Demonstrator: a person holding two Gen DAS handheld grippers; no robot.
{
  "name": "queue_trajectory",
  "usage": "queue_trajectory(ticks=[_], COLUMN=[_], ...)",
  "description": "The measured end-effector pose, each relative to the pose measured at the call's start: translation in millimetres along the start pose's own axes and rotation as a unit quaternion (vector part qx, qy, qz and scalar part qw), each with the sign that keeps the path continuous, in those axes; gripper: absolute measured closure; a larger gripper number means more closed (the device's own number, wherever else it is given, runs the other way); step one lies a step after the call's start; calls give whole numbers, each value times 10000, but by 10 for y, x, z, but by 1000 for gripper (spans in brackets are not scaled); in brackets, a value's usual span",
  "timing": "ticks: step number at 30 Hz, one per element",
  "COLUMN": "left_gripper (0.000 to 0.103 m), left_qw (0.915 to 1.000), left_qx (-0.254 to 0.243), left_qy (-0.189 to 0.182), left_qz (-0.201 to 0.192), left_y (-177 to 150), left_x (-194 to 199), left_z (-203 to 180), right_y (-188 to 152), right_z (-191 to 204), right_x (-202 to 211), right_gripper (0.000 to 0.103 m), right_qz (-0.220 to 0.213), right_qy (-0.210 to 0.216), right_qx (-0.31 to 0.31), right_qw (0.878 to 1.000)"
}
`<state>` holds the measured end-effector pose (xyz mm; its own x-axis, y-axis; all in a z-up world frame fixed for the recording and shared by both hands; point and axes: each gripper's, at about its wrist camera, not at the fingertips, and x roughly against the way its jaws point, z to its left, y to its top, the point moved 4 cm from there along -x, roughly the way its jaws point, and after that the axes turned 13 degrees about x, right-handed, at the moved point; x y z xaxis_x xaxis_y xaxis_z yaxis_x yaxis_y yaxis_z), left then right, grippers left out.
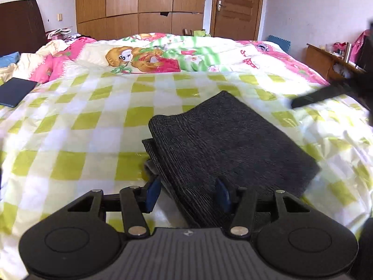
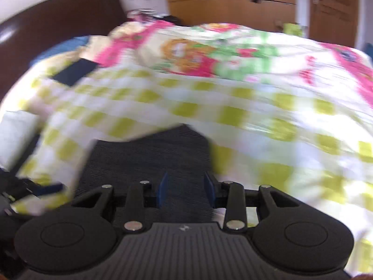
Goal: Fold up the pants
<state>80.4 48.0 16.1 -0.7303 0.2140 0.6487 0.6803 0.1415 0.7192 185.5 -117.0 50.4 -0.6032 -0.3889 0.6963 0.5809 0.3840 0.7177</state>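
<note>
1. Pants (image 1: 223, 140): dark grey, folded into a stack, lying on the bed's (image 1: 93, 128) green-checked cover.
2. Left tool (image 1: 187, 194): blue pads spread, above the stack's near edge, gripping nothing.
3. Right tool (image 2: 185, 190): pads apart over the pants, pinching nothing; view blurred.

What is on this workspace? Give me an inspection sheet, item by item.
Surface: bed with checked green and white cover.
Job's things: dark pants folded into a flat stack.
Clutter: dark flat tablet-like item; cartoon quilt bunched behind.
Grippers: left gripper open over the pants' near edge; right gripper open above the pants, view blurred.
Cables: nothing seen.
Surroundings: wooden wardrobe, door, side shelf.
</note>
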Motion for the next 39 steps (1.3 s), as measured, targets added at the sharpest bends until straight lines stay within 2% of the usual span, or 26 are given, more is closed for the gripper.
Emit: queue_trajectory(ticks=[3, 6, 7, 9, 10, 11, 12, 13, 16, 19, 21, 24, 28, 31, 35, 39], left_gripper=[39, 39, 41, 46, 49, 55, 57, 62, 70, 71, 71, 70, 66, 64, 64, 65], left_qw=[9999, 9998, 9996, 9994, 9996, 9997, 9996, 9994, 9985, 9985, 9983, 9972, 9893, 9914, 9959, 9974], left_qx=[120, 125, 202, 251, 218, 218, 258, 313, 464, 414, 520, 690, 1376, 1244, 860, 708], left_qy=[-88, 92, 64, 61, 77, 39, -8, -67, -273, -330, -266, -200, -286, -155, -58, 21], left_qz=[18, 114, 190, 226, 178, 140, 132, 125, 47, -134, -66, 215, 384, 374, 281, -131], left_y=[-76, -158, -183, -215, -234, -233, -228, -221, -174, -186, -251, -370, -356, -398, -470, -425], left_x=[125, -11, -84, -182, -175, -163, -150, -133, -30, 82, 34, -95, -77, -26, 170, 433], left_z=[-57, -72, -74, -85, -92, -86, -71, -53, -6, -22, 8, 117, 369, 386, 266, 230], right_y=[273, 448, 481, 466, 435, 404, 386, 381, 472, 562, 487, 268, 223, 248, 315, 163], right_z=[467, 890, 992, 1087, 1092, 1054, 1006, 939, 904, 927, 1022, 1219, 1195, 1192, 1033, 980], right_x=[-362, -816, -946, -1144, -1218, -1265, -1269, -1243, -994, -780, -867, -1268, -1418, -1344, -946, -612], right_gripper=[67, 67, 67, 69, 73, 79, 90, 93, 95, 95, 95, 93, 89, 86, 86, 86], right_qz=[-2, 415, 494, 696, 744, 764, 784, 774, 475, 219, 269, 652, 658, 625, 220, -43], right_qy=[759, 1229, 1196, 763, 602, 630, 701, 824, 923, 976, 973, 922, 1111, 1254, 1427, 1174], right_qx=[238, 247, 282, 457, 461, 351, 179, -18, -76, -66, 47, 285, -15, 115, -185, 79], right_qw=[9968, 9912, 9912, 9936, 9943, 9945, 9943, 9936, 9946, 9950, 9949, 9932, 9916, 9901, 9894, 9930])
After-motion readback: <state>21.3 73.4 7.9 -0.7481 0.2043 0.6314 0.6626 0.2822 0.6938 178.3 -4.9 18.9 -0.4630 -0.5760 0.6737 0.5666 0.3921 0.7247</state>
